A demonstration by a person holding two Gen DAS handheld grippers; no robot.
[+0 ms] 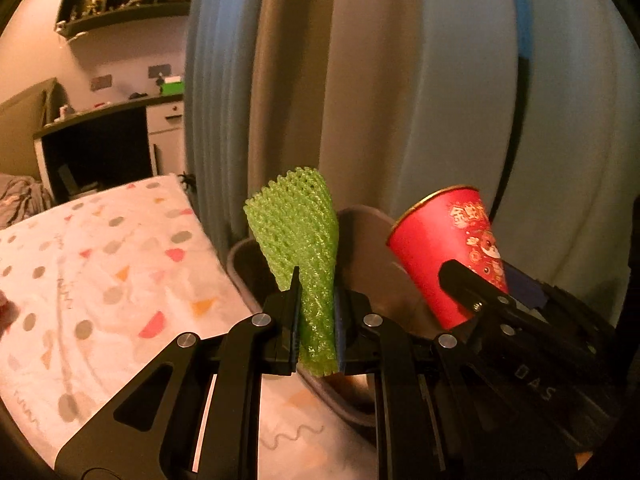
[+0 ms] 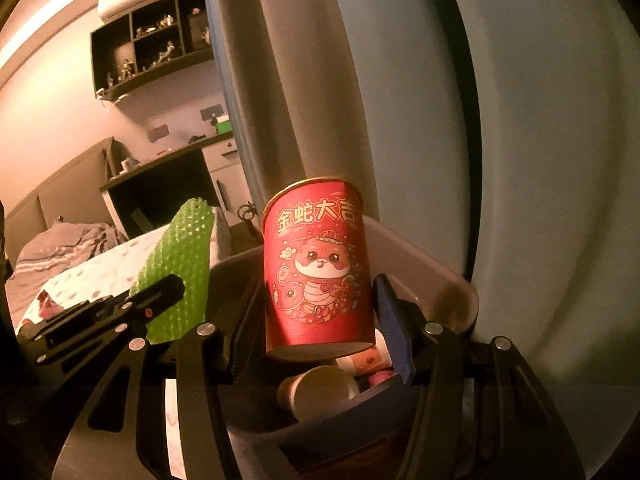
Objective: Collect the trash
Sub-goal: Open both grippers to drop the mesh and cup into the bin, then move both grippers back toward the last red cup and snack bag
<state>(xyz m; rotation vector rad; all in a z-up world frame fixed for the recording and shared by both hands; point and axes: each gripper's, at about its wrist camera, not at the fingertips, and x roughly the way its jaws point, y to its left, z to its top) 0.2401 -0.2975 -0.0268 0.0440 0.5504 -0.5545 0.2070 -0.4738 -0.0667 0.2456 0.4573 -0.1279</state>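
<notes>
Over the bin point(image 2: 424, 264) at frame centre, the left gripper point(image 1: 316, 320) clamps green netting point(image 1: 298, 232); the right gripper point(image 2: 320, 336) clamps a red cup point(image 2: 318, 264).

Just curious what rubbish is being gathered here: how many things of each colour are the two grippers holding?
Green foam mesh fruit sleeve, in the left gripper: 1
Red paper cup with a cartoon snake, in the right gripper: 1
Total: 2

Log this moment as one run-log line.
left gripper: shut on green foam net | right gripper: shut on red cup | both over grey bin | bin holds cups | nothing dropped yet
</notes>
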